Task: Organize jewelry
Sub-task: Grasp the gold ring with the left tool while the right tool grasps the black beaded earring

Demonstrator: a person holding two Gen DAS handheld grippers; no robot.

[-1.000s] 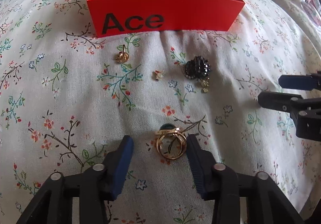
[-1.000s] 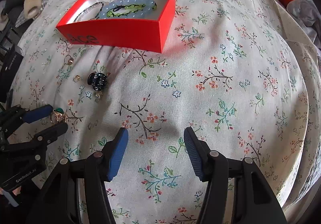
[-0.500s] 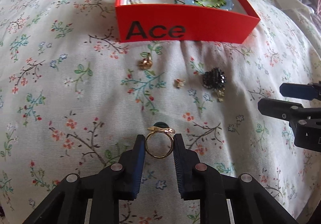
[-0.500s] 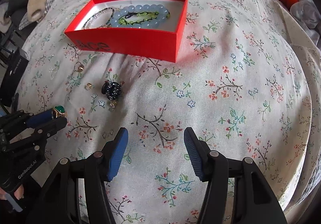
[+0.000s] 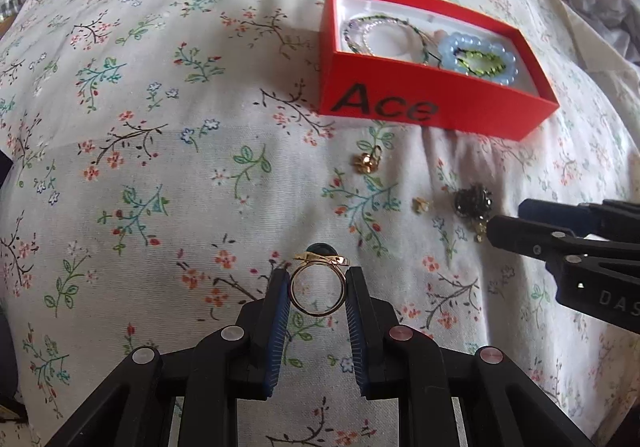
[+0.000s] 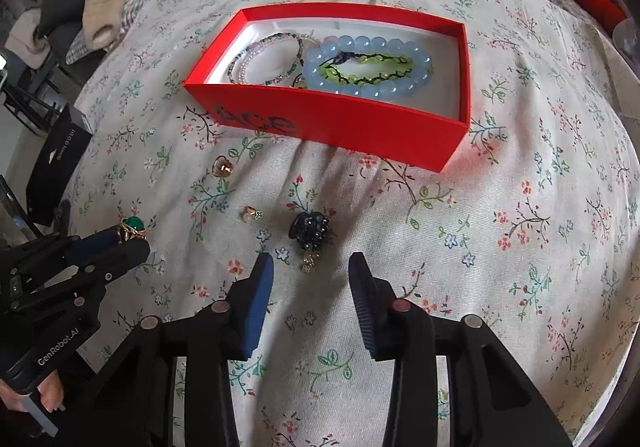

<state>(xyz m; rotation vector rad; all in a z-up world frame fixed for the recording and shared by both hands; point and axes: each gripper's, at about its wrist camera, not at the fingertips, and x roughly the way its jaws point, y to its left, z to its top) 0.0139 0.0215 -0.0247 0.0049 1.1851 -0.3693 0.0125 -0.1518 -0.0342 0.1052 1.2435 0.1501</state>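
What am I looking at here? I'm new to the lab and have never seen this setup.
No robot: a person holds a two-finger gripper in each hand, each with a fisheye camera looking along its fingers. One picture is from the left gripper, the other from the right gripper. Below is a flowered cloth with a red box already holding bead bracelets. Loose on the cloth lie a heart-shaped gold piece, a tiny earring and a dark beaded brooch. The left gripper is shut on a gold ring with a green stone. The right gripper's jaws are closing with nothing between them, above the brooch.
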